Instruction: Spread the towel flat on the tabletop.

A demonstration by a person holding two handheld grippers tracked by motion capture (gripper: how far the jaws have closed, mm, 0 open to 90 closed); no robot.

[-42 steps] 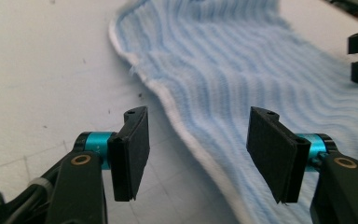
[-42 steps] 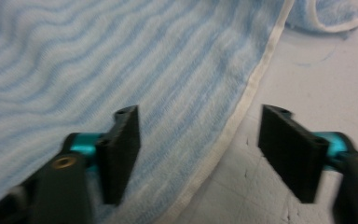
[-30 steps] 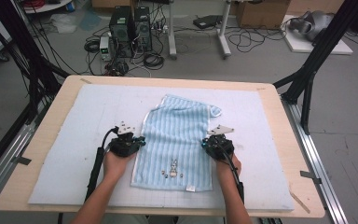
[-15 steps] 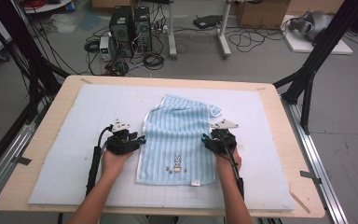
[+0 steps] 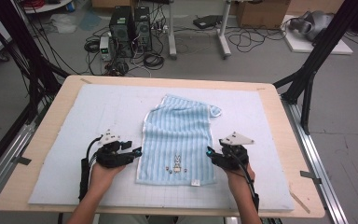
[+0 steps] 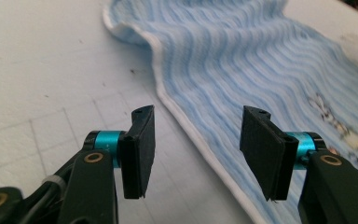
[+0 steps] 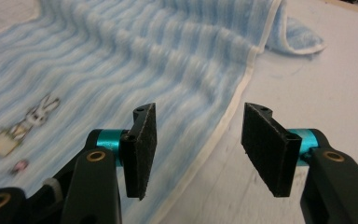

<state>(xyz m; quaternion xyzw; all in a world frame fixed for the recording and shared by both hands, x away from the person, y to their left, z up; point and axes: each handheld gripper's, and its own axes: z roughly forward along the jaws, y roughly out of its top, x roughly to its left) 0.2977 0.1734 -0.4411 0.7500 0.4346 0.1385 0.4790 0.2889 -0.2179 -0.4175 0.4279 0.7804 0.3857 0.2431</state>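
A light-blue striped towel (image 5: pixel 179 137) with a small rabbit picture near its front hem lies flat in the middle of the white mat (image 5: pixel 65 126); its far right corner is folded over. My left gripper (image 5: pixel 137 152) sits just off the towel's left edge, open, its jaws having just been opening. In the left gripper view the towel's white hem (image 6: pixel 191 135) runs under the gap of the left gripper (image 6: pixel 196 149), untouched. My right gripper (image 5: pixel 208 152) stands open at the towel's right edge, jaws just opened too. Below the right gripper (image 7: pixel 198 149) lies the towel (image 7: pixel 121 60), free.
The mat covers a wooden table (image 5: pixel 279 121) with black frame legs at both far corners. Beyond the table, on the floor, stand computer towers (image 5: pixel 130 25), cables and a cardboard box. Bare mat lies left and right of the towel.
Both grippers let go of the towel and opened. They drew back toward the front and apart to the towel's side edges. The towel now lies flatter and longer.
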